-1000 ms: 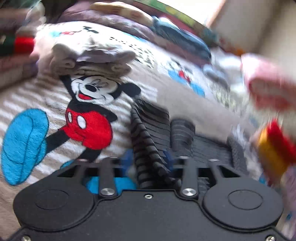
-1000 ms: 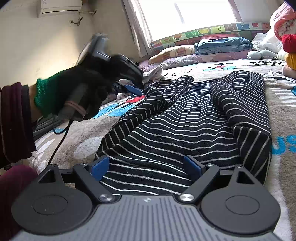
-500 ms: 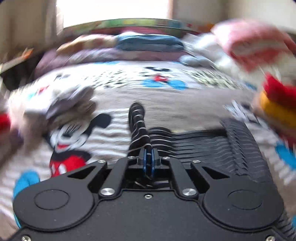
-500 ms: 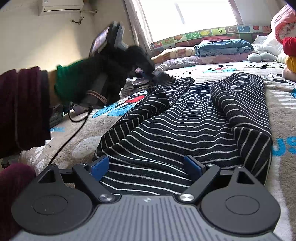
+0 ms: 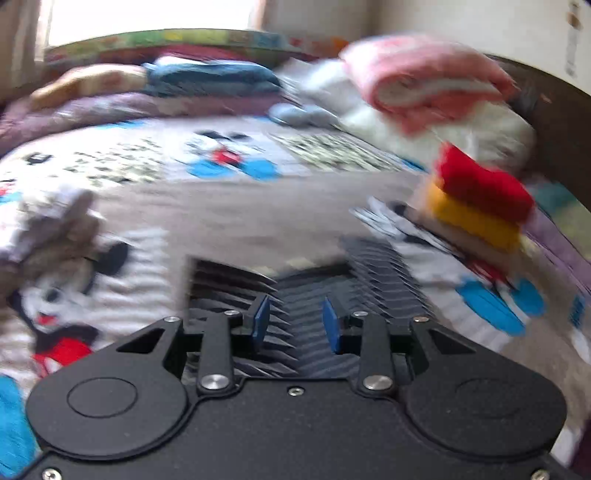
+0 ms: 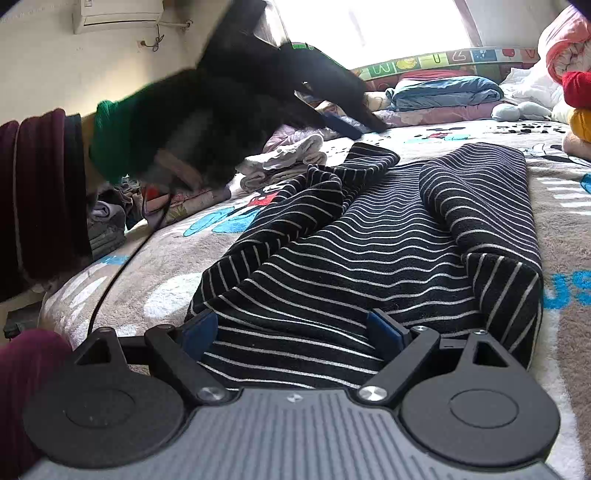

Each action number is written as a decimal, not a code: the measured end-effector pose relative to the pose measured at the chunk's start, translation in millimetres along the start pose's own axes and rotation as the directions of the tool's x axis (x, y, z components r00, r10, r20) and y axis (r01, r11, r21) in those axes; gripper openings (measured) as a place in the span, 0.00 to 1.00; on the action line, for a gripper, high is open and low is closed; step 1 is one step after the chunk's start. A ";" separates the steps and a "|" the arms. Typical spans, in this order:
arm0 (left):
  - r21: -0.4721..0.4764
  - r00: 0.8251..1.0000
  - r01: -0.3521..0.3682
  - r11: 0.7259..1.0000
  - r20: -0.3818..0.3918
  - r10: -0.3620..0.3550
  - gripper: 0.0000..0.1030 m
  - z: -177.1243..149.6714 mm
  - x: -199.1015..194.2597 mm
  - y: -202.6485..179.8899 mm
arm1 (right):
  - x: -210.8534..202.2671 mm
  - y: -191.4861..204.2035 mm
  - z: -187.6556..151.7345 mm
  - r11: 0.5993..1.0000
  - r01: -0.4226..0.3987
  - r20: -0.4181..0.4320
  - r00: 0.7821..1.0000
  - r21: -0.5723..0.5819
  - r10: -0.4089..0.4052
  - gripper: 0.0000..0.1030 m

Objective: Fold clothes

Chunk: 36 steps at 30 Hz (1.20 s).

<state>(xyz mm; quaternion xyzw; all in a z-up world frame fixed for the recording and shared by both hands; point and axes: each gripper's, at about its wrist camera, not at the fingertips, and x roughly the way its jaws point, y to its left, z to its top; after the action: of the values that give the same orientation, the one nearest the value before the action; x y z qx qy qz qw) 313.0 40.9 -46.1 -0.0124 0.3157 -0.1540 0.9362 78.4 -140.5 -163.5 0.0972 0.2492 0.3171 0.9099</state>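
Both wrist views look low along the bed (image 6: 554, 229), sharing the striped garment (image 6: 369, 240).

place: home bedroom, lived in
bed (image 6: 554, 229): fills both views, covered by a plush cartoon-mouse blanket (image 5: 229, 221)
window (image 6: 369, 22): bright, beyond the far edge of the bed, curtain at its side
air conditioner (image 6: 118, 14): wall unit high on the wall left of the bed
folded bedding (image 6: 443, 92): blue and purple, stacked along the far edge of the bed, under the window
alphabet mat (image 6: 436, 62): colourful, propped behind that bedding
headboard (image 5: 554, 122): dark wood, at the right side of the bed
clothes: striped garment (image 6: 369, 240) spread mid-bed; red and yellow folded stack (image 5: 480, 203) near the headboard; crumpled pale pile (image 6: 288, 162) by the left edge
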 end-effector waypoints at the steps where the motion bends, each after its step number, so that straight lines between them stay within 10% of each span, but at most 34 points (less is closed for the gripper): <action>1: -0.019 1.000 -0.010 1.000 -0.009 0.010 0.29 3.8 7.6 10.6 | 0.2 0.0 -0.1 1.000 0.000 0.000 1.000 -0.001 0.000 0.85; 14: -0.143 0.994 0.046 0.989 -0.090 -0.059 0.46 3.3 95.3 71.2 | 0.7 -0.7 -2.9 1.000 -0.015 0.012 1.000 -0.018 0.016 0.89; 16: -0.145 0.993 0.051 0.988 -0.094 -0.065 0.13 1.7 98.2 73.0 | 0.2 -1.9 -3.5 1.000 -0.024 0.016 1.000 -0.016 0.024 0.90; 17: -0.141 0.994 0.040 0.989 -0.092 -0.053 0.13 1.1 98.1 72.1 | -0.1 -2.5 -4.0 0.999 -0.030 0.018 0.999 -0.014 0.030 0.90; 27: -0.122 0.990 0.030 0.992 0.139 -0.013 0.03 21.6 -1.2 59.5 | -1.0 -4.3 -4.7 0.999 -0.048 0.029 0.998 -0.008 0.048 0.92; 36: -0.187 0.928 -0.089 0.978 0.342 0.149 0.03 21.3 -138.1 65.4 | -1.5 -3.7 -5.2 0.999 -0.050 0.034 0.998 -0.012 0.051 0.92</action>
<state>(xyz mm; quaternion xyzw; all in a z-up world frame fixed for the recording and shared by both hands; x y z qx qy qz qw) 239.9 142.6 44.2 -0.0994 0.1541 -0.0649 0.9809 76.6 -144.2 -168.6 0.1039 0.2293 0.3396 0.9063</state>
